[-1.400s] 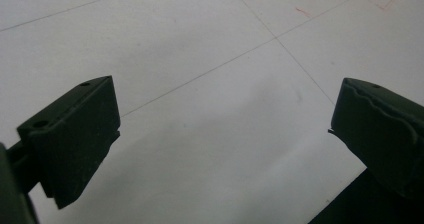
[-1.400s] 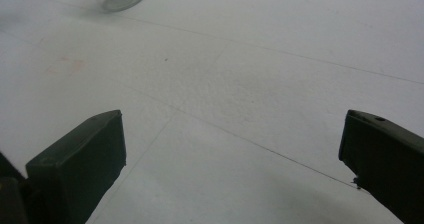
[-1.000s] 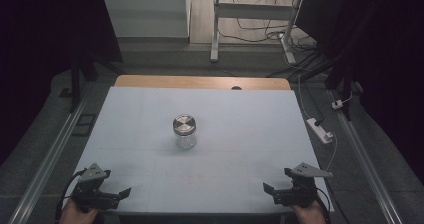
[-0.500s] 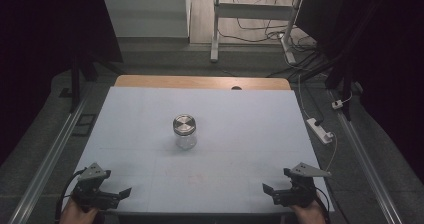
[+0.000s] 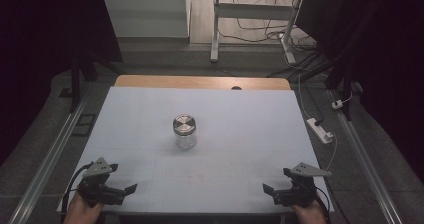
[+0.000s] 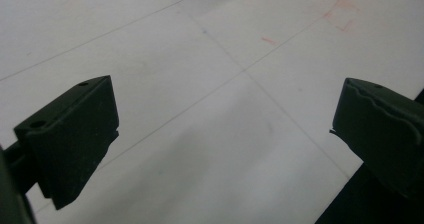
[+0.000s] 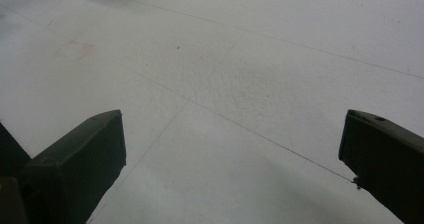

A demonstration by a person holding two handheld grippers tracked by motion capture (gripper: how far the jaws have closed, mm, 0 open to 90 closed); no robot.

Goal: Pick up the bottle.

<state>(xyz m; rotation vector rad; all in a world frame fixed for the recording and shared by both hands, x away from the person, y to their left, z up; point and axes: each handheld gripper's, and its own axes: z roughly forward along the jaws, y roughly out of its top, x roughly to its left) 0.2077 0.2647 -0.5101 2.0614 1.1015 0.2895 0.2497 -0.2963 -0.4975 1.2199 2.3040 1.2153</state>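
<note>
Jar [image 5: 184,132] upright mid-table [image 5: 250,114] — left gripper [image 5: 122,191] and right gripper [image 5: 275,191] at near corners, jaws wide apart, nothing held

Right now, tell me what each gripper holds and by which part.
Nothing is held. The left gripper and the right gripper are both open over the white table, well apart from the lidded glass jar standing mid-table.

2 black grippers, left gripper [image 5: 125,190], right gripper [image 5: 270,190]; grey 3-cornered top plates, trailing black cables
</note>
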